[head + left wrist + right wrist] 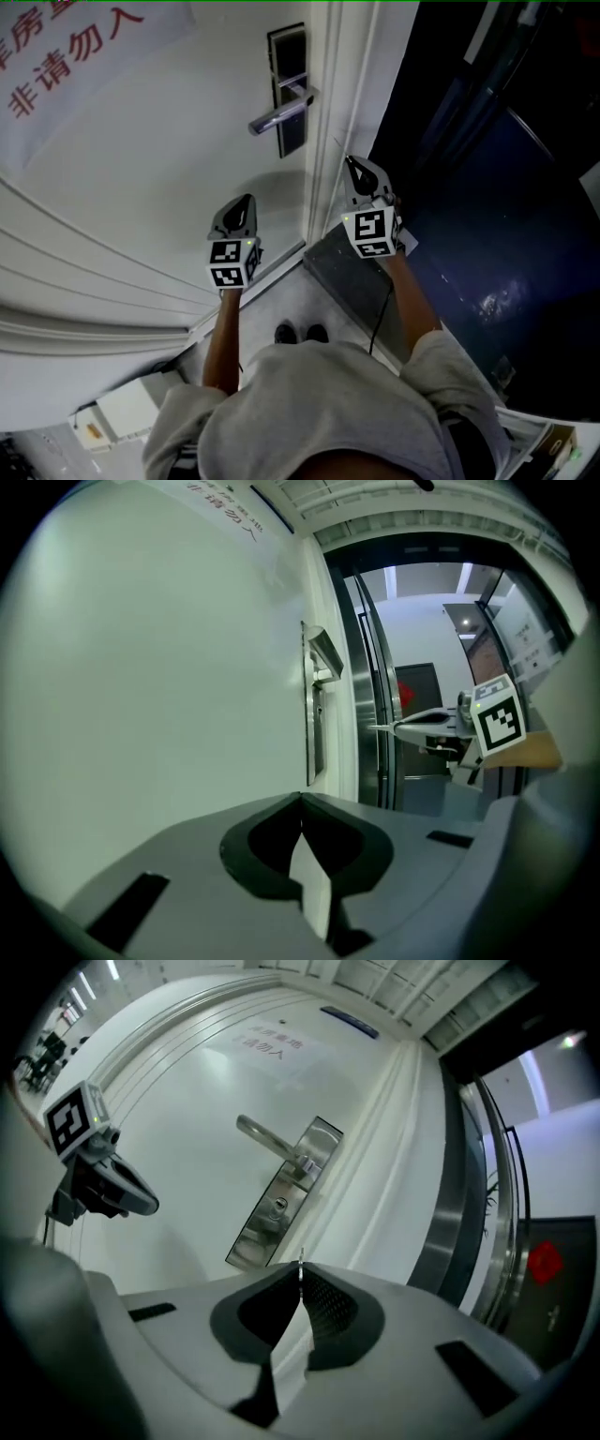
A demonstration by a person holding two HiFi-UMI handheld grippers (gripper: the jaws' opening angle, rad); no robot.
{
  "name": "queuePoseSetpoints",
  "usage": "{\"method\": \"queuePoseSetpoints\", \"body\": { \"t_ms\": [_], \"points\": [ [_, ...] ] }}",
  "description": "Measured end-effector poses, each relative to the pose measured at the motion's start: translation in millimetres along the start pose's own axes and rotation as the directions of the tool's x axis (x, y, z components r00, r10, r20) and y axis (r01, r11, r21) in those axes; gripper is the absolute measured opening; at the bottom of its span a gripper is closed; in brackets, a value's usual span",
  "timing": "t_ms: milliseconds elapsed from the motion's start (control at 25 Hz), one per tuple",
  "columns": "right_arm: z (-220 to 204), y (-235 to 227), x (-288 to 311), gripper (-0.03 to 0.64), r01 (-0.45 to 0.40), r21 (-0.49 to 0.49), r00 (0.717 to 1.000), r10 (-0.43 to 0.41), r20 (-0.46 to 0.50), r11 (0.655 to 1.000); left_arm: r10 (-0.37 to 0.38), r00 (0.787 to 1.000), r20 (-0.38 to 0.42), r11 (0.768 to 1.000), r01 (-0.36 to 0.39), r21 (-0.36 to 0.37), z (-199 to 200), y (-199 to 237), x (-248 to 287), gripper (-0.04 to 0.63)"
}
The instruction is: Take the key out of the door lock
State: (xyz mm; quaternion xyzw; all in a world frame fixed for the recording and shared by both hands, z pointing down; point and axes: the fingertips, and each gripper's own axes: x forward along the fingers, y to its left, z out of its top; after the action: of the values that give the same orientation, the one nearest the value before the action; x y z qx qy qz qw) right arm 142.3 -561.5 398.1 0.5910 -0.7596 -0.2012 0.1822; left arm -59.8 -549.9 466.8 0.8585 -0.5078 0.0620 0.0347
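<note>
Clamping key (300, 1262) in right gripper (300, 1275), lock (277, 1207) ahead of fingertips (323, 1302), apart; pressing left gripper (302, 803) closed on nothing.

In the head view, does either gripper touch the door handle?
No, the left gripper and the right gripper both sit lower in the picture than the door handle, clearly apart from it.
</note>
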Motion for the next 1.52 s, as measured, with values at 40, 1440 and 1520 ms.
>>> {"method": "queuePoseSetpoints", "body": {
  "t_ms": [40,1440,1520],
  "points": [
    [-6.1,-4.1,-4.7,0.029,0.011,0.047,1.0,-0.011,-0.007,0.999,-0.006,1.0,0.001,1.0,0.006,0.0,0.3,-1.8,2.1,0.018],
    [-70.2,-19.2,-70.1,0.029,0.137,0.363,0.989,-0.106,-0.102,0.922,-0.077,0.997,-0.007,0.997,0.077,0.01,-0.1,-24.8,21.7,0.018],
    [-71.0,-18.1,-68.8,0.029,0.135,0.362,0.989,-0.103,-0.104,0.922,-0.077,0.997,-0.006,0.997,0.077,0.01,0.2,-24.4,22.3,0.018]
  ]
}}
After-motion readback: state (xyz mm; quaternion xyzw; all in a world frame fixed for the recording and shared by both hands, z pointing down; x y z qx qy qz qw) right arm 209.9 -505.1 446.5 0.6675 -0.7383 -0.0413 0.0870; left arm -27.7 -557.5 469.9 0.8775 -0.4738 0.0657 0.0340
